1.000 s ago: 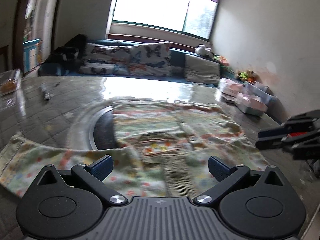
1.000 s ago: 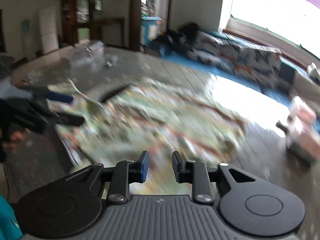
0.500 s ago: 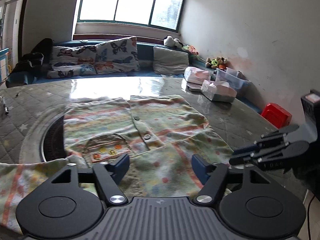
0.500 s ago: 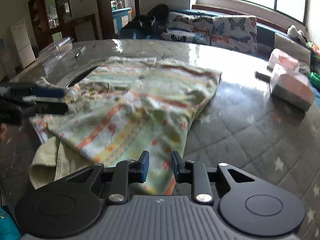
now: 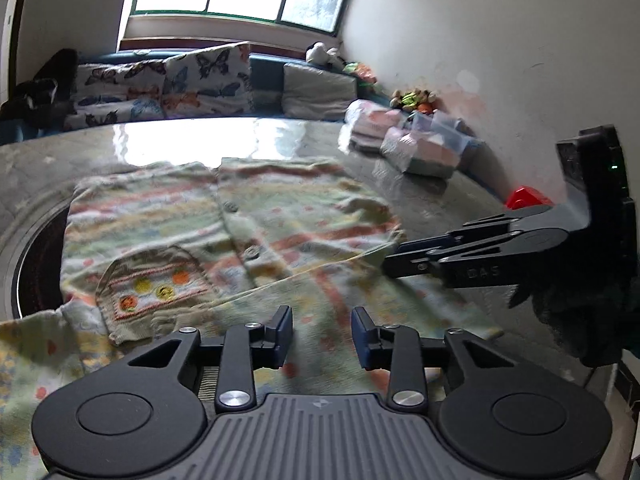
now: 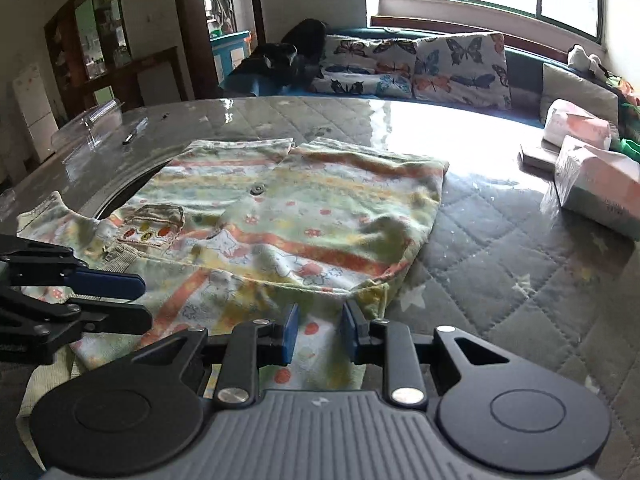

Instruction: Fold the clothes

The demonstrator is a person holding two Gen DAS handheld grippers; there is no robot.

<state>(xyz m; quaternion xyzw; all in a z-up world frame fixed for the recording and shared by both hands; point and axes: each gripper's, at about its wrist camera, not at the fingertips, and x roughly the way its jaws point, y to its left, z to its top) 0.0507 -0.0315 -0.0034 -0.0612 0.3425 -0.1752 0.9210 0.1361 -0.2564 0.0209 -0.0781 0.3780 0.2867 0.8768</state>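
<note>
A green and orange patterned child's cardigan [image 5: 248, 240] with buttons and a small pocket lies spread on the quilted table; it also shows in the right wrist view [image 6: 288, 216]. One sleeve is folded across its near part. My left gripper [image 5: 321, 334] is open just above the near hem, holding nothing. My right gripper [image 6: 319, 330] is open with a narrow gap over the near edge of the folded sleeve, holding nothing. The right gripper appears at the right in the left wrist view [image 5: 472, 252], and the left gripper at the left in the right wrist view [image 6: 80, 300].
Tissue packs [image 6: 592, 176] and plastic boxes [image 5: 420, 148] stand at the table's right side. A round dark inset [image 5: 36, 264] lies under the cardigan's left part. A clear plastic lid [image 6: 96, 120] and a pen lie far left. A sofa with butterfly cushions [image 6: 420, 64] is behind.
My left gripper's jaws have narrowed from wide open and it has swung right over the near hem. The right gripper has settled at the sleeve's near edge, its gap slightly wider.
</note>
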